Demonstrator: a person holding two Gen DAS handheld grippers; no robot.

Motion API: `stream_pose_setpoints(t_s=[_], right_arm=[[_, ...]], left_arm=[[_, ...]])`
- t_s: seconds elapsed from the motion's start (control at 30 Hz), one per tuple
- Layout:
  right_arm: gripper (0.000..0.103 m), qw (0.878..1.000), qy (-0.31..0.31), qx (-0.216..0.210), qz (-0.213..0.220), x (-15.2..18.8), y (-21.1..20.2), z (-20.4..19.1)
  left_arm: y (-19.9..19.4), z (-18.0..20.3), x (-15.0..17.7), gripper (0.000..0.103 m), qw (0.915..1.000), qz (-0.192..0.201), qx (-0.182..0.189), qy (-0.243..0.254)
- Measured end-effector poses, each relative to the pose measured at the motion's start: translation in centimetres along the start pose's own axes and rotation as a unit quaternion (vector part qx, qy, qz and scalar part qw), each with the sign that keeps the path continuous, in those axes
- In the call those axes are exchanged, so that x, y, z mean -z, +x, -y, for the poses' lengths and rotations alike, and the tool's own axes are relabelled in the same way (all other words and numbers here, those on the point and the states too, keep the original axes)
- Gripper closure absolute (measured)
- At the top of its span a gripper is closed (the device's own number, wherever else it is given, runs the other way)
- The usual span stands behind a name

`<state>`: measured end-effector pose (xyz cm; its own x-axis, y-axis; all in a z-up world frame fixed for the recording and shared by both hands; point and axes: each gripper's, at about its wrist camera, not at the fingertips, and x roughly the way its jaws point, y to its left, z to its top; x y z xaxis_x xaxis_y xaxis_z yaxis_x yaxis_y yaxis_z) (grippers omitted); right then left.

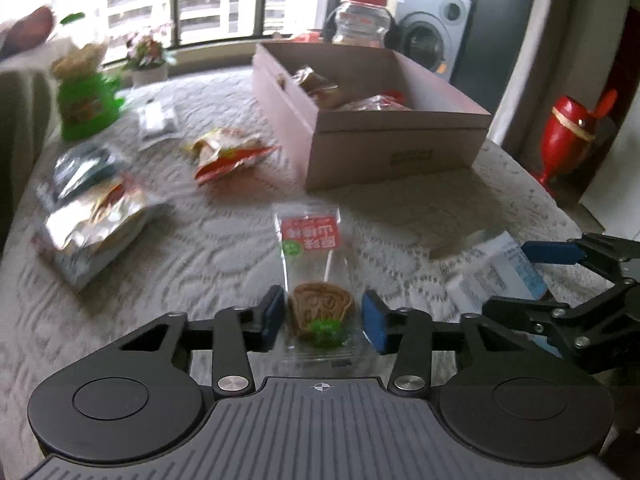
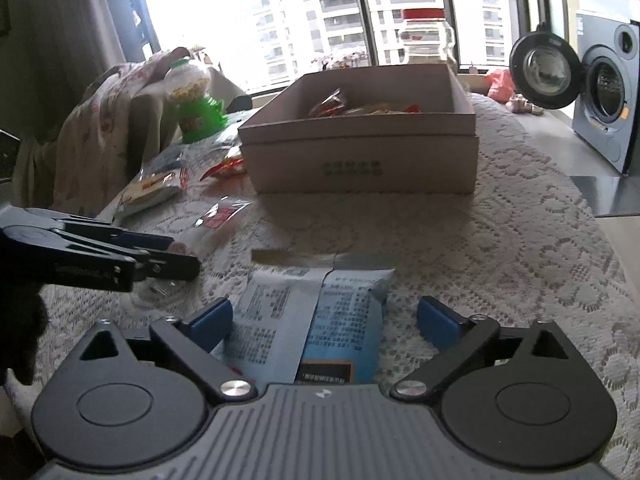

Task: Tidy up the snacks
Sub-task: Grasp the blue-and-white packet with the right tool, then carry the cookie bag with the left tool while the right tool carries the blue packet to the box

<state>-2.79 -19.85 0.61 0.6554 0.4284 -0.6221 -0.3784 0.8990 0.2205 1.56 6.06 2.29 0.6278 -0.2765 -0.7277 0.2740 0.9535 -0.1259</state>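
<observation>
A clear biscuit packet (image 1: 318, 280) with a red label lies on the lace tablecloth. My left gripper (image 1: 323, 305) stands open around its near end, a blue pad on each side and a round biscuit between them. To its right, a pale blue snack packet (image 2: 320, 312) lies flat with its printed back up. My right gripper (image 2: 325, 320) is wide open over it, and its pads stay clear of the packet's edges. The pink cardboard box (image 1: 400, 118) stands further back with several wrapped snacks inside. Each gripper shows at the edge of the other's view.
Loose snack bags (image 1: 228, 152) and a silver pack (image 1: 92, 216) lie at the left. A green candy dispenser (image 1: 86, 108) and a flower pot (image 1: 148, 60) stand behind them. A red-lidded jar (image 1: 362, 20) is behind the box. A red vase (image 1: 568, 136) and a washing machine (image 2: 604, 92) stand off the table.
</observation>
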Motion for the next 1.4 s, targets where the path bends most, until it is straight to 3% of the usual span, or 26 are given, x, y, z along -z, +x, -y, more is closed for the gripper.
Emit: stream_pose_setpoints(t_s=[0.17,0.27,0.43,0.63,0.73,0.97,1.03,1.1,1.17,1.4], right_arm=[[0.0,1.0,-0.009,-0.002,-0.017,-0.1,0.1,-0.4],[0.0,0.998,-0.06,0.003,-0.035,0.1,0.3,-1.2],[0.002,0.997,-0.065,0.015,-0.025,0.5,-1.1,-2.5],[0.002,0.992,-0.12,0.027,-0.02,2.1,-3.2,-3.5],[0.002,0.994,-0.096,0.042,-0.017,1.8,-3.5,-1.9],[0.003,0.997,0.003,0.058,0.049,1.6,-3.5,1.8],[0.004,0.998,0.022,0.052,0.032,2.3,-2.8,2.3],[0.004,0.998,0.032,0.046,0.042,2.8,-3.4,2.8],[0.004,0.998,0.012,0.046,0.038,3.2,-3.6,2.6],[0.004,1.0,-0.001,0.014,-0.013,2.1,-4.3,-0.5]], left_arm=[[-2.3,0.4,2.2,0.057,0.9994,-0.008,0.022,-0.027],[-3.4,1.4,3.7,0.057,0.9994,-0.01,0.025,-0.022],[-3.8,2.3,4.9,0.056,0.9998,0.008,0.009,-0.013],[-3.9,2.6,5.3,0.053,0.9997,0.022,0.003,-0.013],[-4.0,2.8,6.1,0.053,0.9991,0.042,0.001,0.007],[-4.1,2.9,7.5,0.054,0.9965,0.082,-0.002,0.02],[-4.3,2.7,7.6,0.054,0.9966,0.082,0.003,0.011],[-4.5,2.8,7.7,0.054,0.9967,0.08,0.004,0.015],[-4.7,3.1,8.1,0.054,0.9964,0.079,-0.001,0.03],[-4.9,3.3,7.8,0.054,0.9978,0.063,-0.008,0.021]])
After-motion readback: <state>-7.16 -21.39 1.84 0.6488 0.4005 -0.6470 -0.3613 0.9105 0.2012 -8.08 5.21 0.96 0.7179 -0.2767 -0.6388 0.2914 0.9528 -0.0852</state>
